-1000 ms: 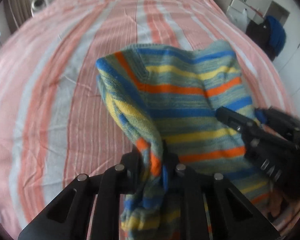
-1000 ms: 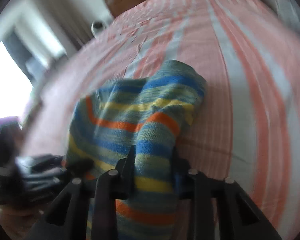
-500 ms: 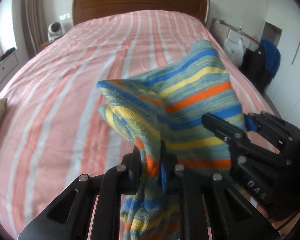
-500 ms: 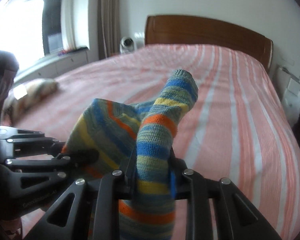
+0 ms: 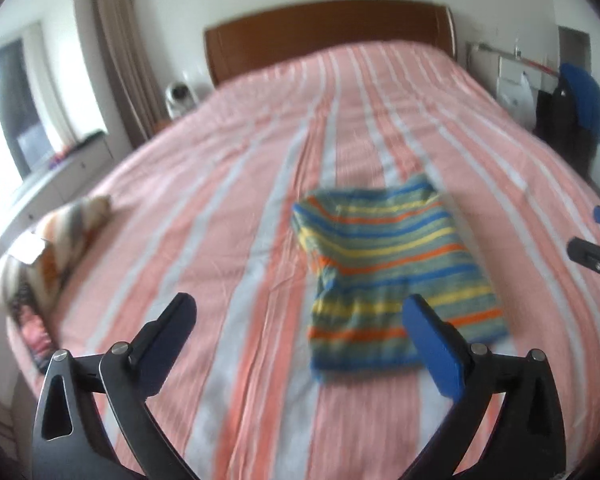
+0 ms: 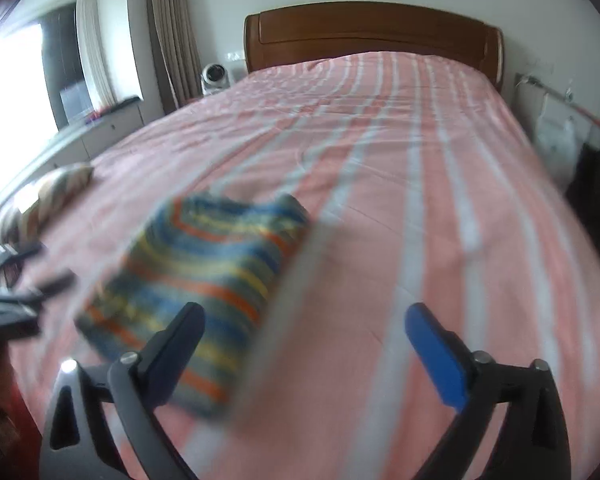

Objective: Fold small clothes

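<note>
Left wrist view: striped knit garment (image 5: 392, 276) lies flat on the bed (image 5: 228, 208), centre-right of frame, folded to a compact rectangle w/ stripes running across; nothing pins it, so it rests by its own weight on the pink-striped cover. Left gripper (image 5: 300, 320) sits at bottom of frame, its fingers (image 5: 168, 332) spread wide and opening — nothing between them but bedding and the near edge of the garment seen beyond, not touched; blue pad at lower right overlaps the cloth only in line of sight, I judge. Right gripper (image 5: 596, 248) shows at the right edge, partly cut off, also clear of the cloth.

Right wrist view: same garment (image 6: 204, 276) at centre-left, blurred; right gripper (image 6: 304, 344) at bottom w/ fingers (image 6: 176, 348) parted and opening, empty; left gripper (image 6: 16, 288) a dark smear at the left edge.

Why so: both sets of fingers released together, prob. because the fold is laid down and needs no more holding — a wide gap lets them lift off w/o snagging the knit. Another striped item (image 5: 52, 252) waits at the left of frame near the bed edge; likely next.
</note>
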